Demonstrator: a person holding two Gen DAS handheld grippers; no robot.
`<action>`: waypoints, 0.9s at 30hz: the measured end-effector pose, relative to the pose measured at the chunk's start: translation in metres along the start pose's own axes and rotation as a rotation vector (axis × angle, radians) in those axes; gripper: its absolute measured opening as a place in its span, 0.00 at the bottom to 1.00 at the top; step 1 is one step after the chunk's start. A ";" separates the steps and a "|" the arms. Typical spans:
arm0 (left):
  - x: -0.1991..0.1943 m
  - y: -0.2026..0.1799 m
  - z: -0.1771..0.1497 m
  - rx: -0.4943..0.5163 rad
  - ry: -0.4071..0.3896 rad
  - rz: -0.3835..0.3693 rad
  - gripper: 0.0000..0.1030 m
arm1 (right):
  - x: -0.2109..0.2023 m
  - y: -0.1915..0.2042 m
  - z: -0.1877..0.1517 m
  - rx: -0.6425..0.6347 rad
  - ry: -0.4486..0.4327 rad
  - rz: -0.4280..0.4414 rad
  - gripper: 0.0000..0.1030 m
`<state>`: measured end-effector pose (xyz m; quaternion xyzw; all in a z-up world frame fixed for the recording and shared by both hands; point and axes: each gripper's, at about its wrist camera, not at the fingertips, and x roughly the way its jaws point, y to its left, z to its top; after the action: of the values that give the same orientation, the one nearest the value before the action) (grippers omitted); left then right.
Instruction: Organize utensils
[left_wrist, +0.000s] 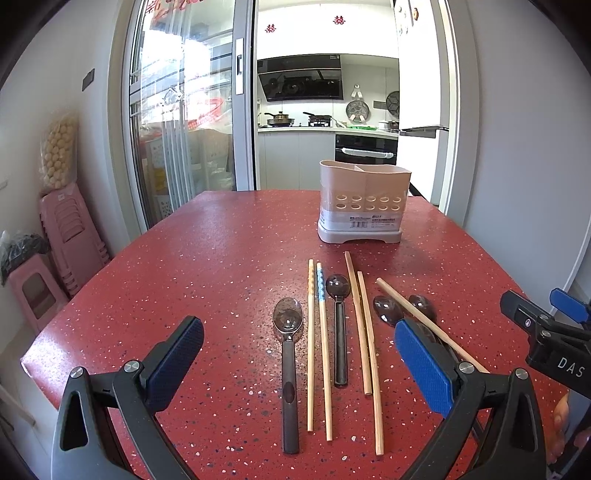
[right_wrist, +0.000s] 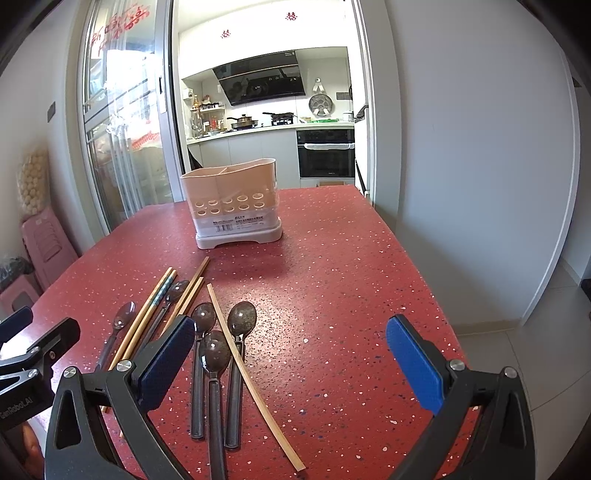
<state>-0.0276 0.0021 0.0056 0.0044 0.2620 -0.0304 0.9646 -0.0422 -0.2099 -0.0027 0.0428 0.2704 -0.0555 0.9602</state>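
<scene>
Both grippers are hovering low over the red speckled table (left_wrist: 184, 266), and both are standing wide apart with nothing between their blue pads. In the left wrist view the left gripper (left_wrist: 299, 354) is filling the bottom of the frame, its fingers framing a row of utensils lying on the table. The right gripper (right_wrist: 291, 354) is sitting in the same way across the bottom of its own view, and part of it is also poking in at the right edge of the left view.

The beige utensil holder (left_wrist: 364, 201) is standing upright in the upper middle of the left view, well beyond the utensils, showing a divider inside and rows of round holes on its front.

In the lower middle of the left view, a dark spoon (left_wrist: 289, 369) is lying leftmost, a pair of patterned chopsticks (left_wrist: 317, 350) just beside it, then a second dark spoon (left_wrist: 339, 325), then plain chopsticks (left_wrist: 364, 332). In the right wrist view, three more spoons (right_wrist: 214, 373) are clustering at lower centre, with a single chopstick (right_wrist: 251, 376) lying slantwise across them.
</scene>
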 end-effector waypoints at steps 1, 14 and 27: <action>0.000 0.000 0.001 0.000 0.000 -0.001 1.00 | 0.000 0.000 0.000 0.001 0.000 0.001 1.00; -0.003 0.001 0.002 0.000 -0.003 -0.006 1.00 | -0.005 0.001 0.002 -0.002 -0.008 0.006 1.00; -0.006 0.000 0.002 0.000 -0.009 -0.004 1.00 | -0.006 0.001 0.003 -0.002 -0.013 0.009 1.00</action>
<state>-0.0318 0.0020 0.0106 0.0038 0.2577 -0.0323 0.9657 -0.0455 -0.2089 0.0030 0.0427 0.2638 -0.0514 0.9623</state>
